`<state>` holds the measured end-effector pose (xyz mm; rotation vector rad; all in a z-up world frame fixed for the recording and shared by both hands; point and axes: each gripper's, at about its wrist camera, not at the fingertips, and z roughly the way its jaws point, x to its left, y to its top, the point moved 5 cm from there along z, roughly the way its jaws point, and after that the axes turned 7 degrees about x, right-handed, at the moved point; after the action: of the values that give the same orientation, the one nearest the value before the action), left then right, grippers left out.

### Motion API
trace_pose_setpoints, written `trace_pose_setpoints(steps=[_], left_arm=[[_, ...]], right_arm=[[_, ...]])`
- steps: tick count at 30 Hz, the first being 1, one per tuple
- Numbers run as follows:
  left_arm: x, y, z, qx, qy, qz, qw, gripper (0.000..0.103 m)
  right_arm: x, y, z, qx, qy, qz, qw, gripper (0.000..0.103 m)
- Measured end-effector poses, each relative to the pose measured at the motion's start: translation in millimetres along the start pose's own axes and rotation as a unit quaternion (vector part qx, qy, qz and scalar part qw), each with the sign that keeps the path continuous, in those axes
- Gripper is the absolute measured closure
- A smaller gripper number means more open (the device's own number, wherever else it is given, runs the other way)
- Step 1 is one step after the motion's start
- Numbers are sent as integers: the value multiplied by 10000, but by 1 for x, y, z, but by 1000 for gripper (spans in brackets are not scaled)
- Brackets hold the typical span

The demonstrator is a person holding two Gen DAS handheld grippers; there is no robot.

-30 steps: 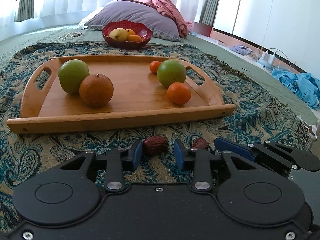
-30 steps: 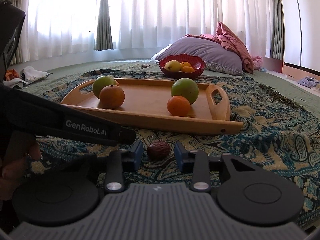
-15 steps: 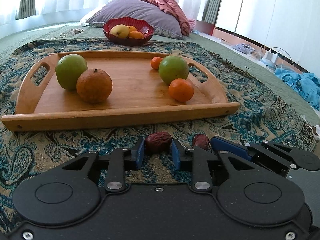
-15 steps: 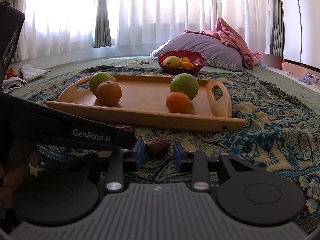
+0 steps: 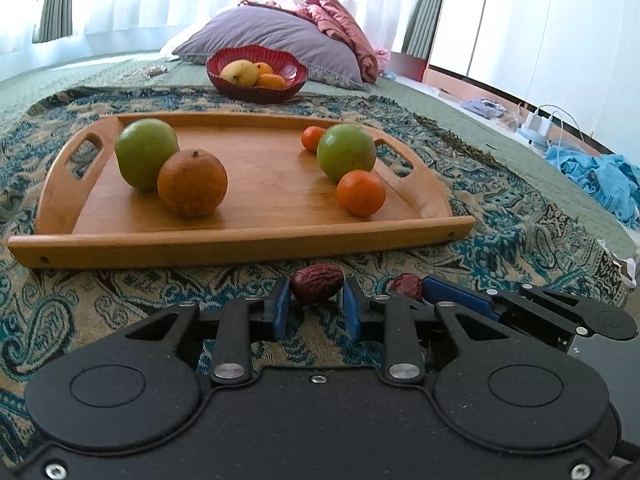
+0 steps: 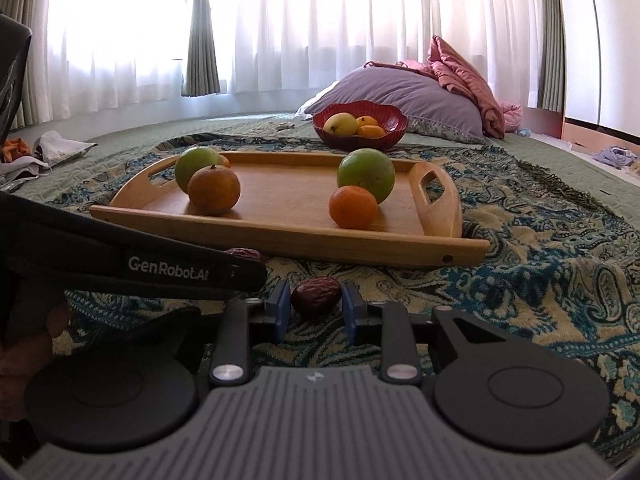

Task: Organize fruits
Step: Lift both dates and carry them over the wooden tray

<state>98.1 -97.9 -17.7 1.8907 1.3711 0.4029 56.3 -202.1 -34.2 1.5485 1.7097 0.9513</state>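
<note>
My left gripper (image 5: 315, 289) is shut on a wrinkled dark red date (image 5: 317, 283), both blue pads pressing its sides just above the patterned blanket. My right gripper (image 6: 314, 293) has its jaws closing on a second date (image 6: 316, 295), with the pads touching it. The two grippers sit side by side in front of a wooden tray (image 5: 240, 246). On the tray are two green fruits (image 5: 146, 152) (image 5: 346, 150), a large orange (image 5: 192, 182) and two small ones (image 5: 361, 192). Behind it, a red bowl (image 5: 256, 94) holds yellow and orange fruit.
A patterned blanket (image 5: 520, 216) covers the green bed under the tray. A purple pillow (image 5: 272, 36) and pink bedding lie behind the bowl. Blue clothes (image 5: 600, 176) and chargers are off the bed's right edge. A hand (image 6: 28, 352) holds the left gripper.
The jaws of both grippers have narrowed from a loose gap onto their dates. Neither gripper has shifted noticeably.
</note>
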Motion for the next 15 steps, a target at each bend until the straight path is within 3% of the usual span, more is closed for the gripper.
trace_pose_setpoints(steps=[15], left_arm=[[6, 23, -16, -316, 238, 139, 9991, 76]], right_arm=[[-4, 20, -7, -214, -91, 18, 9997, 71]])
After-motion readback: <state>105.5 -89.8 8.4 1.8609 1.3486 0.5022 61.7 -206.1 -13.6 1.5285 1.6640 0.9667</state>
